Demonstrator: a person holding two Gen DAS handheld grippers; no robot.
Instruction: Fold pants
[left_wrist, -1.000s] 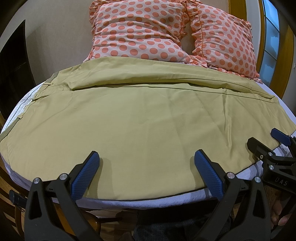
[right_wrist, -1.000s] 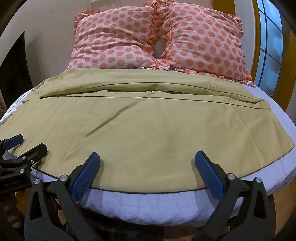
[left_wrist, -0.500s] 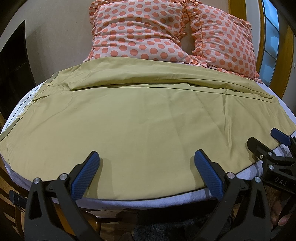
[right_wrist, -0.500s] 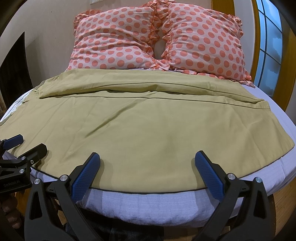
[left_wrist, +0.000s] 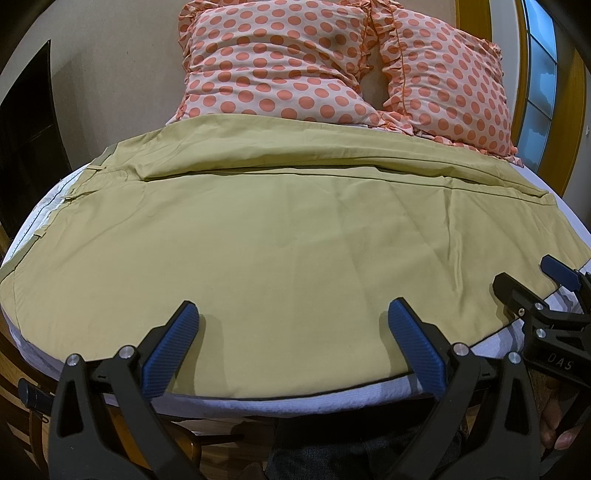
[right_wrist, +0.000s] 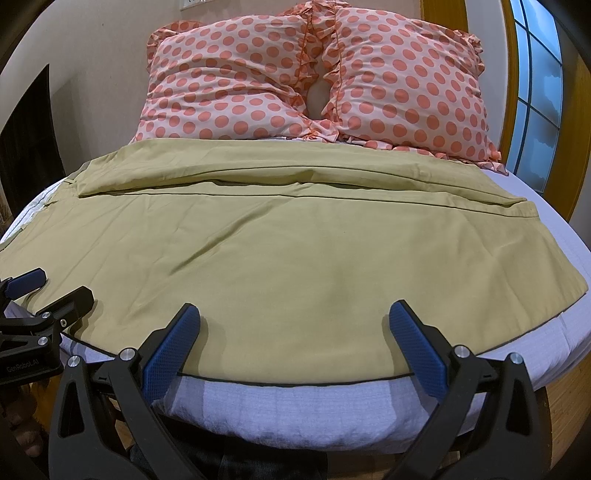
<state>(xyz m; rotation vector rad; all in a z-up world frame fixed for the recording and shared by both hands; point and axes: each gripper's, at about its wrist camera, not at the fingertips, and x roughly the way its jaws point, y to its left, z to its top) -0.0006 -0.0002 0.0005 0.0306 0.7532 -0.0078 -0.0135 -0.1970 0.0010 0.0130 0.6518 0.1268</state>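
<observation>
Khaki pants (left_wrist: 288, 236) lie spread flat across the bed, waistband at the left, leg ends at the right; they also show in the right wrist view (right_wrist: 288, 243). The far leg lies along the back as a long fold. My left gripper (left_wrist: 291, 317) is open and empty, just above the pants' near edge. My right gripper (right_wrist: 293, 319) is open and empty, above the same near edge further right. Each gripper shows in the other's view: the right one (left_wrist: 532, 277) at the right edge, the left one (right_wrist: 55, 288) at the left edge.
Two pink polka-dot pillows (right_wrist: 236, 81) stand against the wall at the head of the bed. The white mattress cover (right_wrist: 295, 413) shows along the near edge. A window with a wooden frame (right_wrist: 535, 92) is at the right. A dark doorway (left_wrist: 26, 129) is at the left.
</observation>
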